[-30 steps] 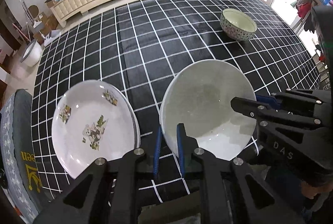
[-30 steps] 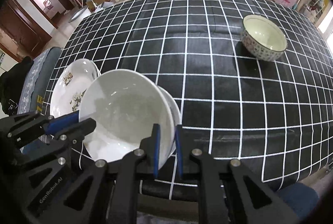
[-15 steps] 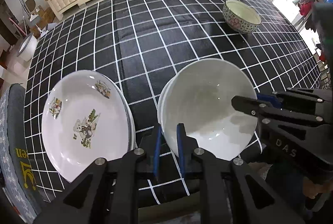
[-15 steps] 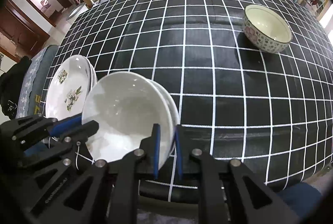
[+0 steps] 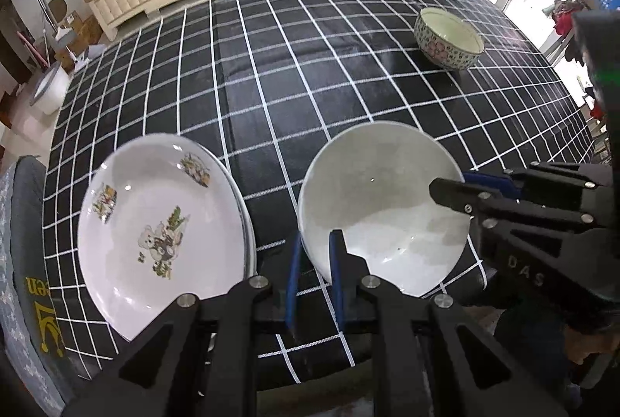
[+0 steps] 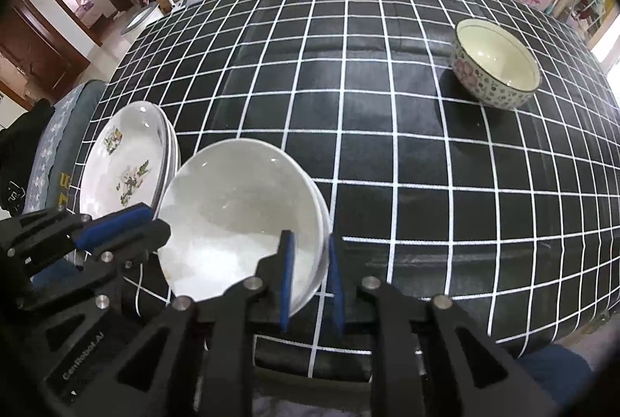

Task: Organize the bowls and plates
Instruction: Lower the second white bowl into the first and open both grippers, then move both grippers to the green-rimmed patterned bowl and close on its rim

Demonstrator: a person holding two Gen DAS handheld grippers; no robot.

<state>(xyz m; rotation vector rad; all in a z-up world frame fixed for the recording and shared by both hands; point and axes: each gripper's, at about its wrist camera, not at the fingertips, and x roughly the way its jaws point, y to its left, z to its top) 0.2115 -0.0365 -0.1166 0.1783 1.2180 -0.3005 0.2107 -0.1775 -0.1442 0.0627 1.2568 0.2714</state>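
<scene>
We are opening the right gripper (image 6: 310, 281) around the bowl (image 6: 240, 215) rim; left gripper (image 5: 314, 281) clamped, so it could tip.

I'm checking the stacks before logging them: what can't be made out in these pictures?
- White plates: stack count unclear, rims overlap, both views.
- Printed plates: near edge hidden behind the left gripper.
- Patterned bowl: its far outer side faces away.

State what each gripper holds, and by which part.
Left gripper pinches the plain white bowl by its near rim. Right gripper is opening around the opposite rim, its pads apart.
</scene>
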